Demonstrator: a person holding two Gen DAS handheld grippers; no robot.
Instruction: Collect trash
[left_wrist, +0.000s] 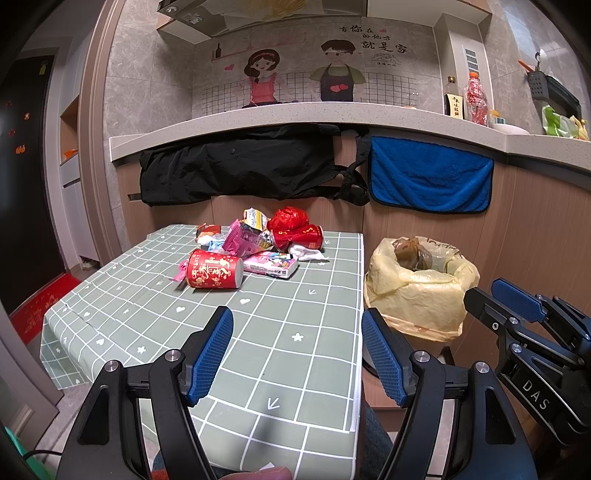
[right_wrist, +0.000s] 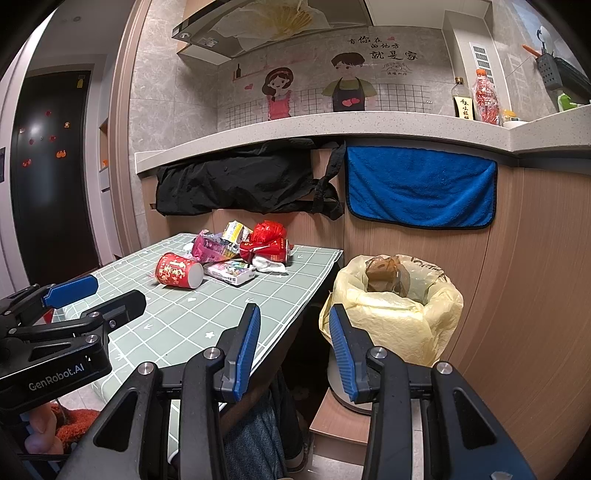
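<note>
The left hand-held gripper (left_wrist: 297, 347) hangs over the near end of the surface (left_wrist: 288, 332) with its two blue pads spread wide apart and nothing between them. The right hand-held gripper (right_wrist: 293, 347) is also spread, with an empty gap between its pads; it sits just past the surface's right edge, near the bin.

Each gripper shows in the other's view, and only in part: the right one enters the left wrist view at the right edge, the left one enters the right wrist view at the left edge.

Farther out, the trash (left_wrist: 258, 240) lies in one heap at the far end of the checked green cloth. Two red cans can be counted: one can (left_wrist: 214, 274) lies on its side nearest the grippers, and a second, crushed can (left_wrist: 299, 237) lies behind it. There is also one flat white and pink packet (left_wrist: 271, 265), one crumpled red bag (left_wrist: 288, 218), one white tissue (left_wrist: 306, 253) and several crumpled wrappers, too tangled to count.

One bin with a yellow liner (right_wrist: 397, 314) stands on the floor right of the surface, with a brown lump inside that is hard to make out. The bin's base is hidden behind the right gripper.

Behind, one black cloth (left_wrist: 240, 170) and one blue towel (left_wrist: 430, 177) hang below the counter. Two bottles (left_wrist: 465, 98) stand on it.
</note>
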